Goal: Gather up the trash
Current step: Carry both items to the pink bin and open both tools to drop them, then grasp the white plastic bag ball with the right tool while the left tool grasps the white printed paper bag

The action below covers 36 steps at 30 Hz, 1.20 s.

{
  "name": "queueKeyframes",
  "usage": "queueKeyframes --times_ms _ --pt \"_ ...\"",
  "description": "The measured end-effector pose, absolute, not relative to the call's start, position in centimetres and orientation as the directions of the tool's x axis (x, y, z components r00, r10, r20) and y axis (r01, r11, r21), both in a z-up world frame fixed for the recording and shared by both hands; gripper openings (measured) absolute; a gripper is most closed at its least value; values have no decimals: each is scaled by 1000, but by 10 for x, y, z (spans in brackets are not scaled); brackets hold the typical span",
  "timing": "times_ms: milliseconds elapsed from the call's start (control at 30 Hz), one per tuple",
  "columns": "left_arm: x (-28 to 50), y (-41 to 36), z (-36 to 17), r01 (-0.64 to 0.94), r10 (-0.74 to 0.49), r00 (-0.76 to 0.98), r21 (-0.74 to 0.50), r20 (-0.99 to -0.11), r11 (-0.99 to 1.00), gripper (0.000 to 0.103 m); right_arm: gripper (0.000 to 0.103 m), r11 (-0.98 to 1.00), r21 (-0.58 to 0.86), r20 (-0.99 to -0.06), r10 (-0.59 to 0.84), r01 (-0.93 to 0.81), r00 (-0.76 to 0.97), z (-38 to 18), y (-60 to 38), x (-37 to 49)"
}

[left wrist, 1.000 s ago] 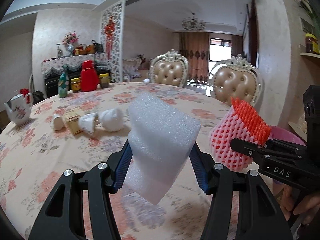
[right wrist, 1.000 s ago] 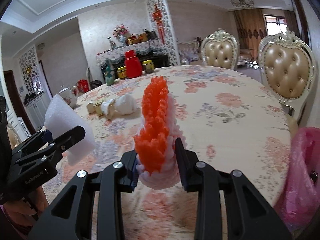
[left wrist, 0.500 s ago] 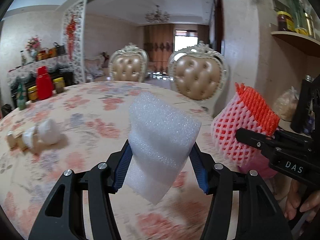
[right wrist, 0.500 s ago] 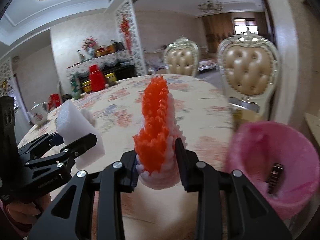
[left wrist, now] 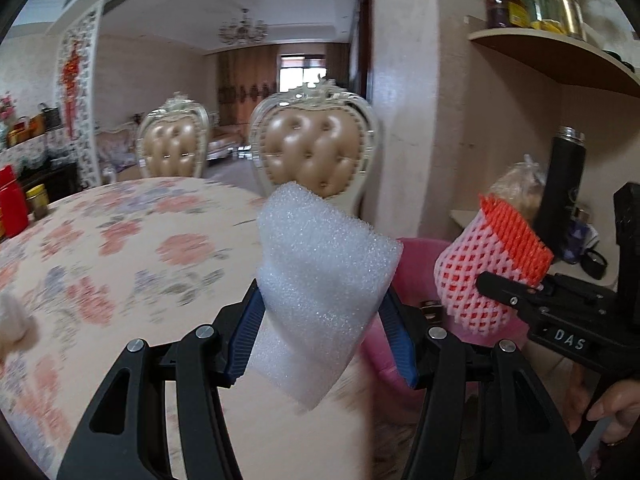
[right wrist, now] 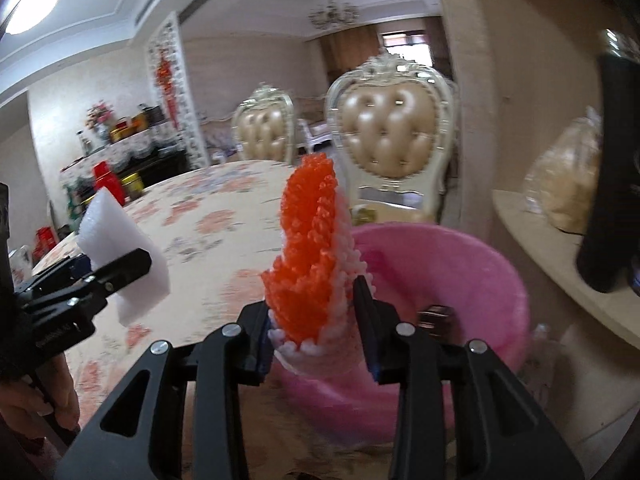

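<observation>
While left fingers clamp foam, just-loosening right fingers hold upright net

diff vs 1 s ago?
Both grippers swung right, off the table toward the pink bin, which now fills the right wrist view. The right gripper jaws have just been opening, with the red foam net between them and the pads seemingly still touching it. Unchanged: the left gripper clamps the white foam; nothing dropped yet.
</observation>
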<state>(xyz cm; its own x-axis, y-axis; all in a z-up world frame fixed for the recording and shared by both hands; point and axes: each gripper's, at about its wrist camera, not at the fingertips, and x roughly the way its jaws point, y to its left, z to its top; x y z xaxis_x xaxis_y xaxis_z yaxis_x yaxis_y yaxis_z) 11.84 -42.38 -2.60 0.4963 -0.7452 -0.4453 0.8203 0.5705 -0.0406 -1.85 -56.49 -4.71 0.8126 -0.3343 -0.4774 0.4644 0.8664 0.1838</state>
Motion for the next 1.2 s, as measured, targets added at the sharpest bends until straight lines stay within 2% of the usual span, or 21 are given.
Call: queueKeyframes --times_ms 300,400,433,467,500,533,567,800,1000,1200 --pt "112 -510 -30 882 -802 380 -81 -460 464 55 41 812 211 -482 -397 544 781 -56 -620 -45" --pt "116 -533 -36 891 -812 338 -117 -475 439 55 44 800 230 -480 -402 554 779 -57 -637 -50" --pt "117 -541 -40 893 -813 326 -126 -483 433 56 48 797 236 -481 -401 555 780 -57 -641 -50" --pt "119 -546 -41 893 -812 318 -132 -490 429 58 60 795 243 -482 -399 556 781 -58 -645 -50" --pt "121 -550 -43 894 -811 313 -135 -494 427 64 66 790 258 -479 -396 557 784 -59 -650 -51" --pt "123 -555 -45 893 -813 307 -144 -495 426 81 72 786 266 -475 -397 558 785 -59 -651 -52" --pt "126 -552 -45 890 -816 312 -151 -487 430 90 72 781 278 -471 -398 560 788 -59 -654 -54" --pt "144 -524 -43 846 -796 377 -173 -472 504 91 72 771 278 -460 -417 573 784 -56 -655 -63" --pt "156 -473 -41 794 -737 463 -139 -493 592 93 72 792 269 -455 -398 548 797 -47 -635 -59" --pt "163 -393 -33 726 -656 576 -64 -488 685 94 83 859 255 -458 -298 445 837 -38 -580 -22"
